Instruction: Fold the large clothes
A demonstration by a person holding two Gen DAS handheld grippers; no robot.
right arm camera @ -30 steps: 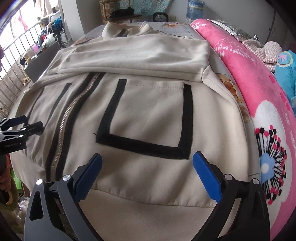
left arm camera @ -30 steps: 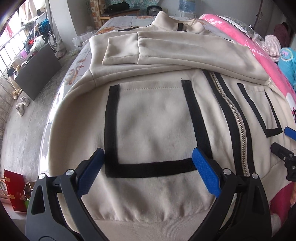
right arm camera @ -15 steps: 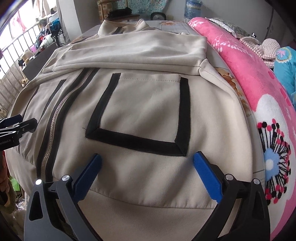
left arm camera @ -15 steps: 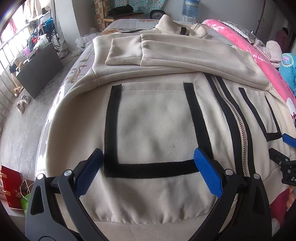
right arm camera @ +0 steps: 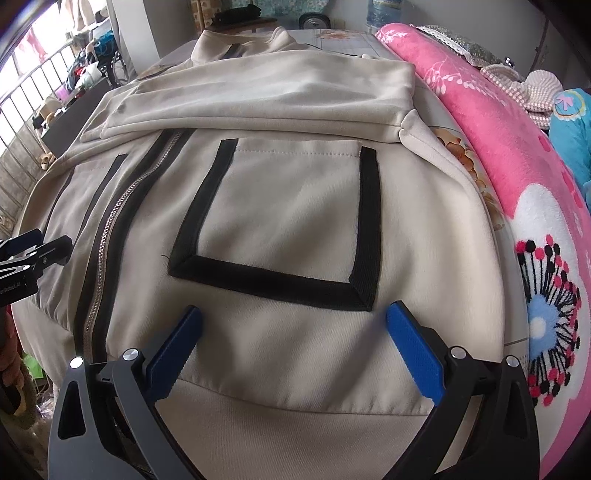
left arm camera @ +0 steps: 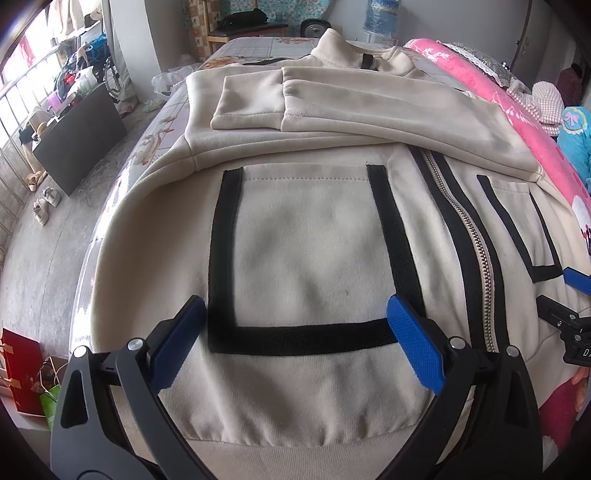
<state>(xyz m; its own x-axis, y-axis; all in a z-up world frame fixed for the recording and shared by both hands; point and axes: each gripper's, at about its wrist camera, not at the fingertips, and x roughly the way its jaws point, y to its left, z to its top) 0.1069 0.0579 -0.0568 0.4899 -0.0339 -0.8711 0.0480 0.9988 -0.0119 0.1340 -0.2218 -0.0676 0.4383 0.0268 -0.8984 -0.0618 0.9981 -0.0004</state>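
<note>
Each camera sits behind its own claw, low and close over the jacket point(left arm camera: 314, 258) hem, facing up toward the collar. The left view centres one pocket, the right view the other; both share the zip point(right arm camera: 107, 236) and the folded sleeves, and each catches the other claw at its edge

A pink floral blanket point(right arm camera: 517, 155) lies along the bed's edge, a water jug point(left arm camera: 380, 16) stands beyond

Jacket point(left arm camera: 306, 258): matt beige fleece-like cloth, soft, with woven black tape trim point(left arm camera: 303, 338) and a shiny metal zip point(left arm camera: 476, 254). Blanket point(right arm camera: 498, 155): fuzzy pink plush. Gripper fingers point(left arm camera: 413, 349): blue textured pads on smooth matt black plastic, bright metal screws.
</note>
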